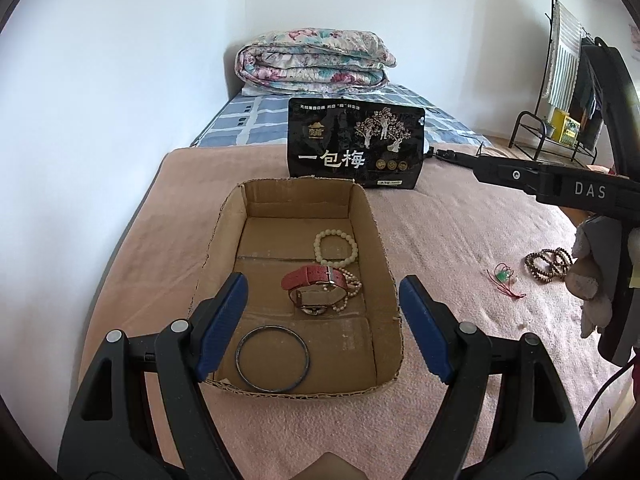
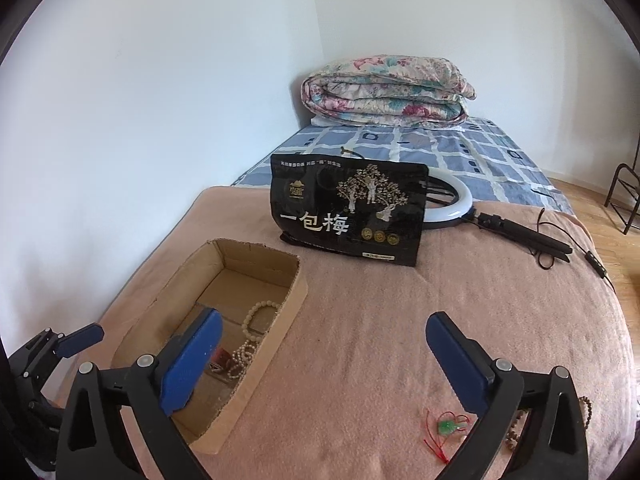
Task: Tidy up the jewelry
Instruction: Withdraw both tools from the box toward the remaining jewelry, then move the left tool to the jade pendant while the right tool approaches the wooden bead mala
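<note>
An open cardboard box (image 1: 228, 216) sits on the pink blanket. It holds a cream bead bracelet (image 1: 335, 247), a red-strapped watch (image 1: 314, 285), a small pearl strand (image 1: 352, 290) and a dark bangle (image 1: 273, 358). My left gripper (image 1: 322, 324) is open and empty above the box's near end. My right gripper (image 2: 320, 360) is open and empty, right of the box (image 2: 296, 292). A green pendant on red cord (image 2: 447, 426) and a brown bead strand (image 2: 516, 428) lie on the blanket by its right finger. Both also show in the left wrist view, the pendant (image 1: 503, 278) and the strand (image 1: 546, 264).
A black snack bag (image 2: 348, 210) stands behind the box, with a ring light (image 2: 452, 204) and its cable behind it. A folded floral quilt (image 2: 388, 92) lies at the bed's far end. A wall runs along the left. A black rack (image 1: 560, 120) stands on the floor at right.
</note>
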Tool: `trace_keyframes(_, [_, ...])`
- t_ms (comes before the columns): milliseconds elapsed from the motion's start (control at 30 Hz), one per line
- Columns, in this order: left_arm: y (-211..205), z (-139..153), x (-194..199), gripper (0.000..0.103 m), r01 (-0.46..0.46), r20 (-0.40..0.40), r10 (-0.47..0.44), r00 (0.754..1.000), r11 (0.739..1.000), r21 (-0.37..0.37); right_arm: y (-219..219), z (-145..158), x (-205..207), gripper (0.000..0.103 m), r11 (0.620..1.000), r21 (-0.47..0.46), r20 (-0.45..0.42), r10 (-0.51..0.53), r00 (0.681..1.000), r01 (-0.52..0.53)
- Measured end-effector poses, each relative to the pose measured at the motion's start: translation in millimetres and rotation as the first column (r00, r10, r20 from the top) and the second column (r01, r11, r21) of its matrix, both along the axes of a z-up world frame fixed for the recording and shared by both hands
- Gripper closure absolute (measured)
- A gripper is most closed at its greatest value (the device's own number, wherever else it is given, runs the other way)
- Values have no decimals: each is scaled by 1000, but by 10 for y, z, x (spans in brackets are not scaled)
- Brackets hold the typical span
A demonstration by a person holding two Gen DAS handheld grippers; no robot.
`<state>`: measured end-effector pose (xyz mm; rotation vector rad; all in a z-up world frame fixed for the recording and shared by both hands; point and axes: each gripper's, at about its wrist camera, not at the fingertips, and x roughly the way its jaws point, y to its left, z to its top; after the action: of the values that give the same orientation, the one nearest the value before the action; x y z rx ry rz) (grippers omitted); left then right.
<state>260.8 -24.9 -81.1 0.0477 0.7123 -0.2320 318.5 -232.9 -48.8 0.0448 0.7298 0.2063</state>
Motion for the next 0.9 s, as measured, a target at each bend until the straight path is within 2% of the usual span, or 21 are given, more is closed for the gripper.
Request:
trace_keyframes(433, [-477, 90, -193, 23, 76, 6, -76, 997, 997, -24, -969, 101, -473, 0, 995, -17, 10, -99, 995, 99])
trace_keyframes(633, [-763, 30, -234, 23, 118, -11, -119, 993, 993, -15, -1554, 55, -698, 0, 985, 15, -5, -171, 985, 171])
trace_keyframes(900, [-1101, -96, -196, 23, 165, -51, -167, 985, 986, -28, -2204, -69, -941, 0, 968, -4, -22, -251, 968, 251])
